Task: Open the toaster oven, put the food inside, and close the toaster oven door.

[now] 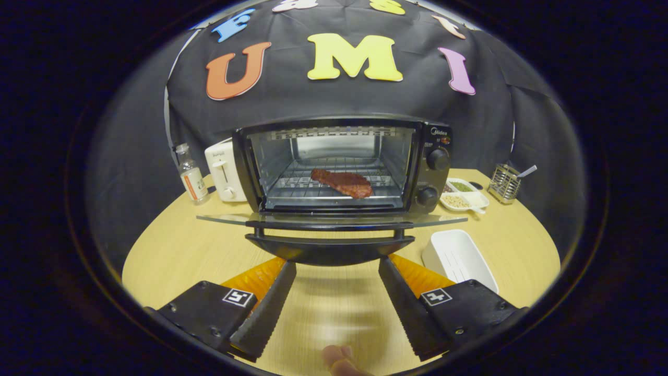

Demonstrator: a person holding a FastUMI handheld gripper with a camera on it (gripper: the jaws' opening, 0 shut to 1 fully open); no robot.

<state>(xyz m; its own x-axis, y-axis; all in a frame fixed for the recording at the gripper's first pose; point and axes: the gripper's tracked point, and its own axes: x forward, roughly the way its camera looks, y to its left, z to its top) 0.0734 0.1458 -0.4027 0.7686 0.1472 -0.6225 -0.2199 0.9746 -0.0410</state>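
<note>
A black toaster oven (436,156) stands at the back of the round wooden table (172,256). Its glass door (334,222) hangs fully down, level, with the black handle (330,249) toward me. A reddish-brown slab of meat (343,183) lies on the wire rack inside the oven. My gripper (334,269) is open, its two fingertips just under and at either end of the door handle. Nothing sits between the fingers (266,308).
A white toaster (224,172) and a small glass bottle (191,175) stand left of the oven. Right of it are a divided dish of seeds (464,196) and a metal utensil holder (505,183). An empty white tray (459,258) lies beside my right finger.
</note>
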